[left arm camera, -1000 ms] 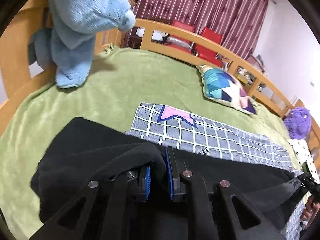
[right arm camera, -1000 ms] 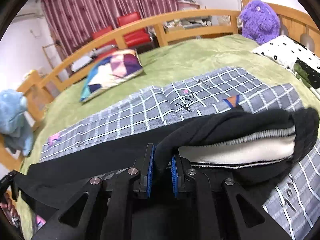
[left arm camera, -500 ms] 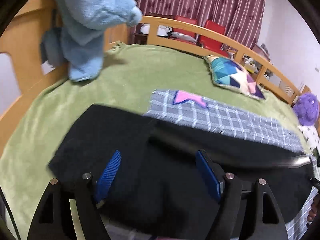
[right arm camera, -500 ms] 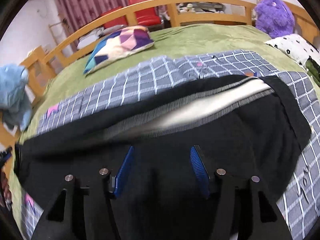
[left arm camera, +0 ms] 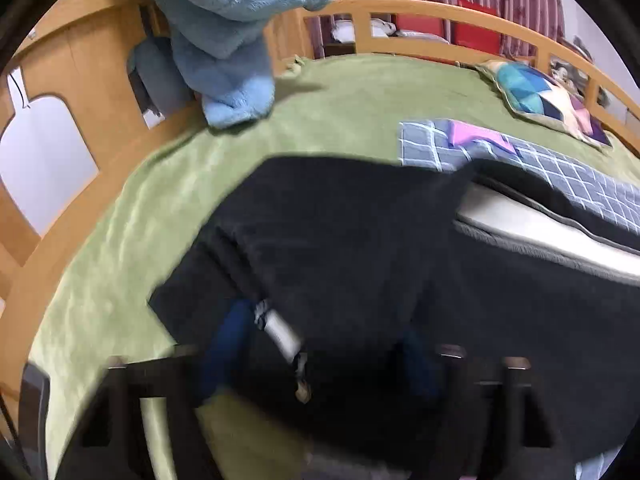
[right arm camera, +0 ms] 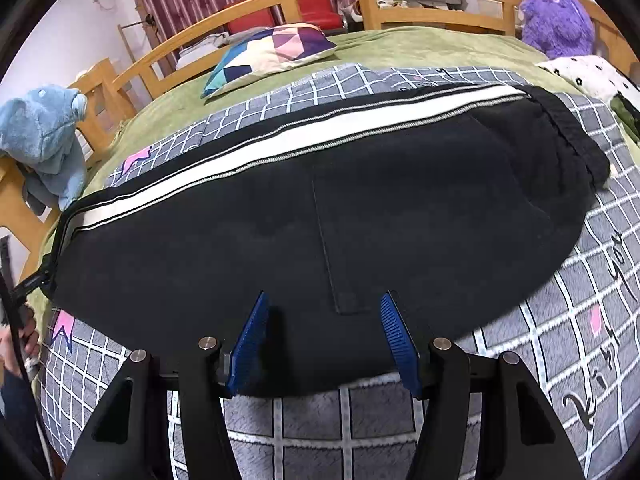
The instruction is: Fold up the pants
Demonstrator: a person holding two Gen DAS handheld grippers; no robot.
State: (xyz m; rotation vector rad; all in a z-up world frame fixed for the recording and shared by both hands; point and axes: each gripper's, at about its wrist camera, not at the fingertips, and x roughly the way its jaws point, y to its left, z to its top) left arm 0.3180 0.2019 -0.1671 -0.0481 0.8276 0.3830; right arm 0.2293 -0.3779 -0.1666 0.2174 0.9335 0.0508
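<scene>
- A second ago both grippers pinched folds of the pants [right arm camera: 360, 208]; now neither pinches cloth.
- The right gripper [right arm camera: 324, 344] stands wide, its blue pads apart over the near hem, gripping nothing.
- The left gripper [left arm camera: 320, 364] is blurred and closing; the black leg end lies between its pads, not yet pressed.
- The pants lie flat, doubled lengthwise, on the gray checked blanket [right arm camera: 560, 320] atop the green bed [left arm camera: 340, 112].
- A white stripe [right arm camera: 304, 140] runs along the far edge; the waistband sits at right.

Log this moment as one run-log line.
task: fold pants | pants: flat on blanket | left gripper: closing over pants | right gripper: open
</scene>
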